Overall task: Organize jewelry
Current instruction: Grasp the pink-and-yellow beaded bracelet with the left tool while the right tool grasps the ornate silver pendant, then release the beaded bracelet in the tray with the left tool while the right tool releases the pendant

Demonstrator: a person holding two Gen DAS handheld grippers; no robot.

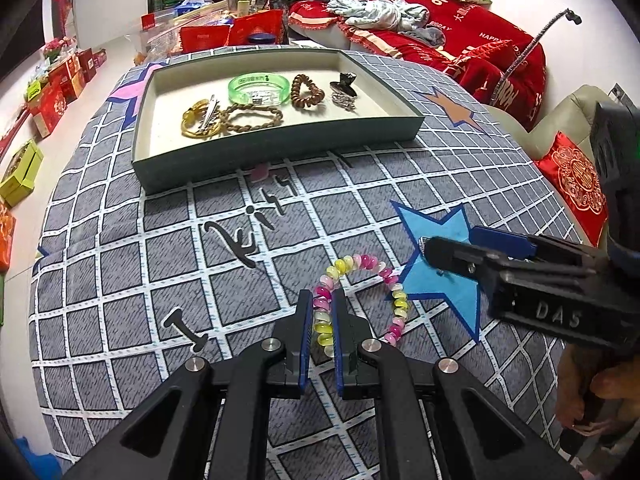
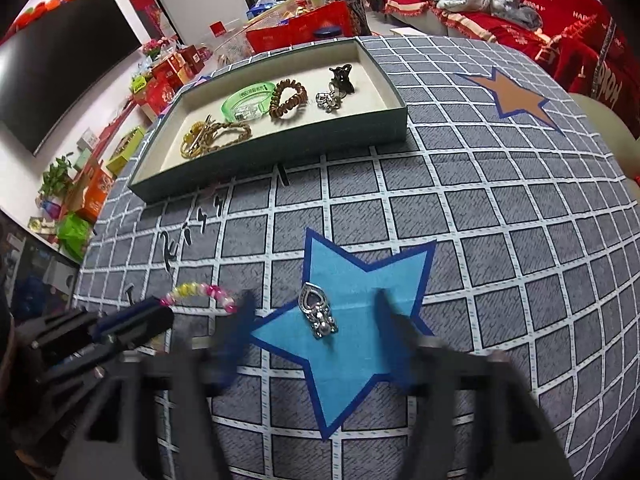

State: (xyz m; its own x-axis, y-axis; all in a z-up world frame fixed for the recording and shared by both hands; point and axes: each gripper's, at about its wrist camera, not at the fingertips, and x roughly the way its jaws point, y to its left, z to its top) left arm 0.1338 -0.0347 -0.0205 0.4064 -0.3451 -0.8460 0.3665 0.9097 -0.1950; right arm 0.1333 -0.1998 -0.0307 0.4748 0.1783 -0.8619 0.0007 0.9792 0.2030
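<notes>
A pink and yellow bead bracelet (image 1: 362,280) lies on the checked cloth; my left gripper (image 1: 322,312) is shut on its near left side. It also shows in the right wrist view (image 2: 200,294). A silver hair clip (image 2: 318,314) lies on the blue star patch (image 2: 352,312), between the wide-open, blurred fingers of my right gripper (image 2: 314,322). The right gripper also shows in the left wrist view (image 1: 430,246), over the star. The green tray (image 1: 280,148) at the back holds a green bangle (image 1: 258,88), a brown coil tie (image 1: 306,92), rope ties and clips.
The grey checked cloth (image 1: 120,280) covers the round table. A red-covered sofa (image 1: 460,20) with cushions stands behind right. Boxes (image 1: 60,92) litter the floor at left. An orange star patch (image 2: 516,96) lies far right.
</notes>
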